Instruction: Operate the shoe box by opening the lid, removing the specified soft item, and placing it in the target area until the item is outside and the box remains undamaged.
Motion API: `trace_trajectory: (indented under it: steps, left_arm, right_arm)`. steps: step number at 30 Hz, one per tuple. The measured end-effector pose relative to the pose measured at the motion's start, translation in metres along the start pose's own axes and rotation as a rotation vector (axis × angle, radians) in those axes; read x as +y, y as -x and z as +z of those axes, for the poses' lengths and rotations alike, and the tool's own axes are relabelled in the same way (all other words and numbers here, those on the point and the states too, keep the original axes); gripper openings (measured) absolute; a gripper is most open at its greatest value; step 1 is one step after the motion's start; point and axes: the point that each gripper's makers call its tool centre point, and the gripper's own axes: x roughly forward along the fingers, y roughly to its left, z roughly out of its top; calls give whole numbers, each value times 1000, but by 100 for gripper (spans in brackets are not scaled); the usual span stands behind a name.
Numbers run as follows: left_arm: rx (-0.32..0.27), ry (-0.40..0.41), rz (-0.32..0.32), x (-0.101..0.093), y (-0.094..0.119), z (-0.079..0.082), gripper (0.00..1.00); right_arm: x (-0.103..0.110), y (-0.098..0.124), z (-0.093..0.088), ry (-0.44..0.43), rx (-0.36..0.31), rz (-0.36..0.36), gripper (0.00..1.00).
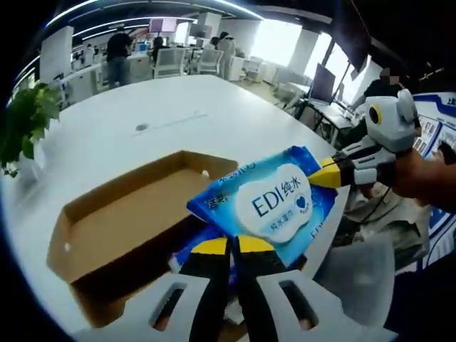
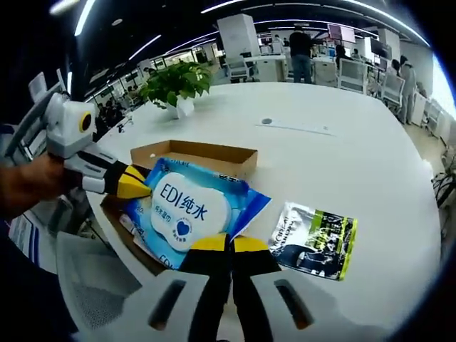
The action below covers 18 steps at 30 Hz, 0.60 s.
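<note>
Both my grippers pinch one wipes pack (image 2: 192,203) above the open shoe box (image 1: 121,214).
Left gripper (image 1: 231,246) and right gripper (image 2: 229,244) grip opposite edges; one dark pouch (image 2: 313,239) lies beside; the white table (image 2: 342,157) spreads wide beyond.

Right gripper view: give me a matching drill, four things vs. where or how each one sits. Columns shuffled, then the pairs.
Things:
1. wipes pack
2. cardboard box
3. black and green pouch
4. potted plant

Places or states:
A. lying flat on the white table, beside the box
B. standing at the far edge of the table
C. open, brown inside showing
D. held up over the box, pinched by the left gripper and the right gripper

Pairs: 1-D, 2-C, 3-A, 4-B
</note>
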Motion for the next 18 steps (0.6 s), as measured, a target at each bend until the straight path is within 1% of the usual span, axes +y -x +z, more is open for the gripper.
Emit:
trace_trajectory:
  steps: [11, 18]
  left_arm:
    - [23, -31, -43, -35, -36, 15, 0]
    - [37, -47, -69, -52, -58, 24, 0]
  right_arm:
    - [-45, 22, -11, -34, -9, -42, 0]
    - [-73, 31, -20, -55, -6, -66, 0]
